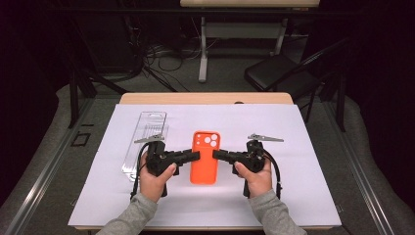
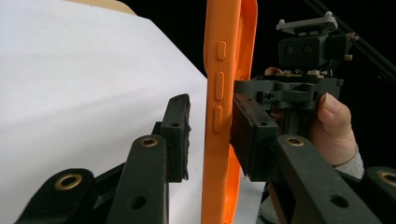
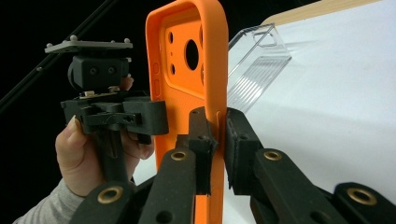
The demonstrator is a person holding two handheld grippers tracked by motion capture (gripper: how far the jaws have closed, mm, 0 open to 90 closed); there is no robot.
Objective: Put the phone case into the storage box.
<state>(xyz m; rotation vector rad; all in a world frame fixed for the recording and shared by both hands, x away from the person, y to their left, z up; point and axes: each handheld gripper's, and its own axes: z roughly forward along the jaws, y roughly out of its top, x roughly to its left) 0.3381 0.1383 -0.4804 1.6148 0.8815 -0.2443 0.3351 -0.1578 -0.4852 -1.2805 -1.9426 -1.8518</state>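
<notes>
- The orange phone case (image 1: 204, 157) is between the two grippers, above the white sheet (image 1: 303, 161) that covers the table.
- The right gripper (image 1: 218, 155) comes to the case from its right side. In the right gripper view its two jaws are closed on the right edge of the case, one pad on each face of the wall, and both pads press on it.
- The left gripper (image 1: 195, 155) comes to the case from the opposite side. In the left gripper view the left edge of the case, the one with the three side buttons (image 2: 219, 91), stands between its jaws.
- One jaw of the left gripper lies against the case near the buttons. The other jaw stands apart from it, with a clear gap, so this gripper is open around the edge and does not press on it.
- The case stands on its long edge in both gripper views, with the camera cut-outs (image 3: 190, 55) at the end far from the jaws.
- A clear plastic package (image 1: 146, 142) lies flat on the sheet just beside the left gripper, on the side away from the case.
- Each gripper is held by one hand, and grey sleeves (image 1: 132, 215) cover the forearms.
</notes>
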